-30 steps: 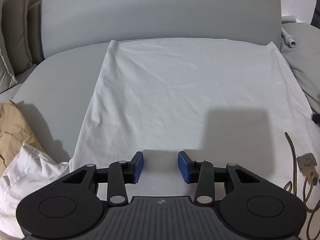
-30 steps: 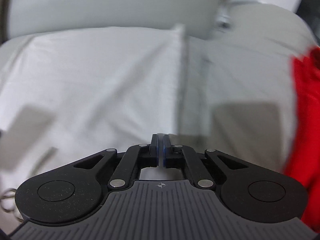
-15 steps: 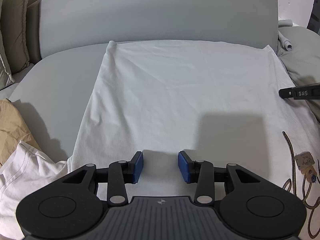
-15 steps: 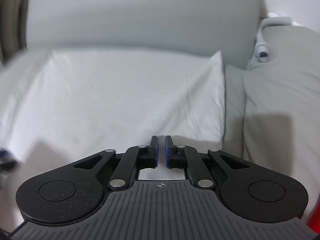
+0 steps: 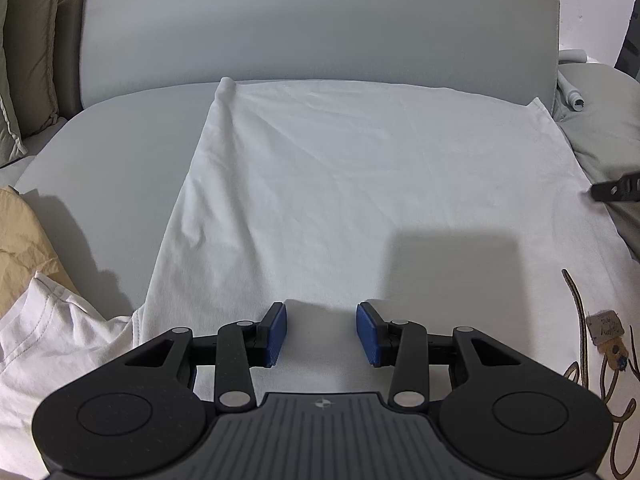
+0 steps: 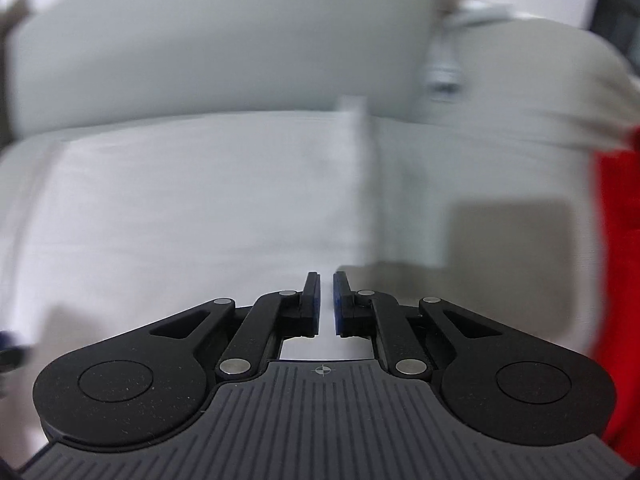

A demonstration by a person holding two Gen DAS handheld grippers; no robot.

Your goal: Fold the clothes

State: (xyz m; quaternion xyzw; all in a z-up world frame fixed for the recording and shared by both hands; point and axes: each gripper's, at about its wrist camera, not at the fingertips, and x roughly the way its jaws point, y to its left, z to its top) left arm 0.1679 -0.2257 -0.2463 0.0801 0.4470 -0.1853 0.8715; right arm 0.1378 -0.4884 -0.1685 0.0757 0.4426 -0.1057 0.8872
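In the left wrist view, the white garment (image 5: 360,184) was seen spread flat on the sofa (image 5: 120,152) for folding, the left hand-held gripper (image 5: 322,334) held partly open and empty above its near edge, while in the blurred right wrist view the right hand-held gripper (image 6: 326,304), its jaws just opened to a narrow empty gap, was positioned near the garment's right edge.

left wrist: steep, close over white garment (image 5: 360,184) | right wrist: same, blurred (image 6: 200,208)

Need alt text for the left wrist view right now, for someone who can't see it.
A white garment lies spread flat on a grey sofa seat, with the left gripper over its near edge, jaws open and empty. A crumpled white shirt and tan cloth sit at left.
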